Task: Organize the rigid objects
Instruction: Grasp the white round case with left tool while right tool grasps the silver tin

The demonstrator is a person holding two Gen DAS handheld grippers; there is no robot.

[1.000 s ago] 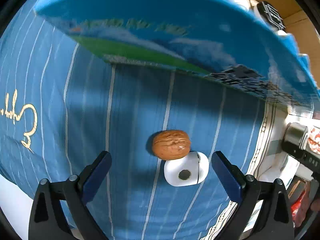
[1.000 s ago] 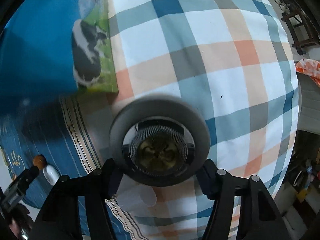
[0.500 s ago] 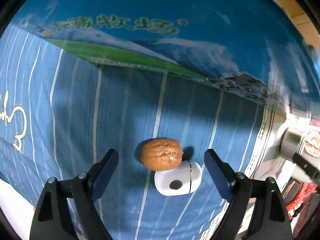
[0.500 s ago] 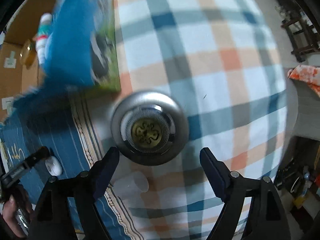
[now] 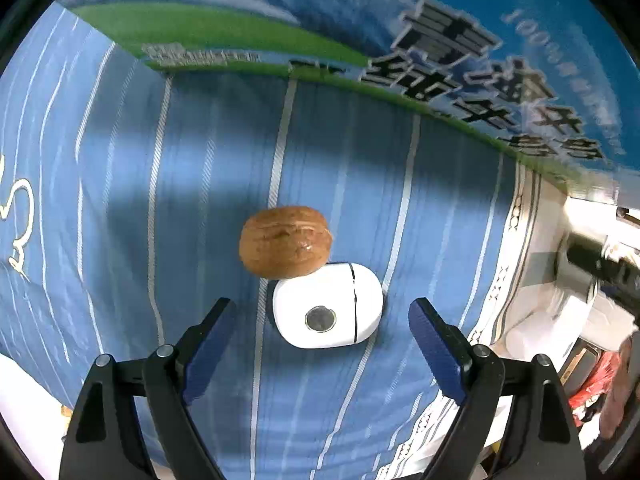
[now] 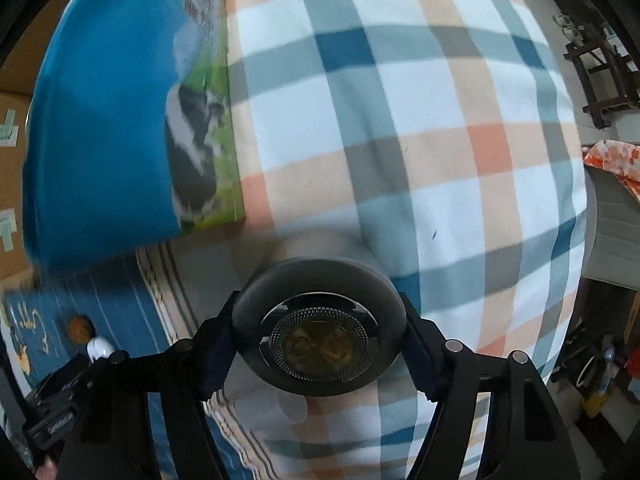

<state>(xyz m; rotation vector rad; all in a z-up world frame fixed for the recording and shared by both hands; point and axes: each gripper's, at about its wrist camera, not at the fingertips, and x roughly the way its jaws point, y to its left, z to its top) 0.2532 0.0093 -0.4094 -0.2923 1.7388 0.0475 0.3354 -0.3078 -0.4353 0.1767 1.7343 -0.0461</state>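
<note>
Left gripper, jaws wide and empty, points down over a blue striped cloth; a white earbud case lies between its fingers, touching a walnut just beyond. Right gripper, jaws closing, clasps a round grey spotlight fitting by its rim above a checked cloth. A blue milk carton lies behind both.

Both wrist cameras are looking steeply down at close range, the left over the striped blue cloth, the right over the checked blanket; both are catching the walnut and blue carton.
</note>
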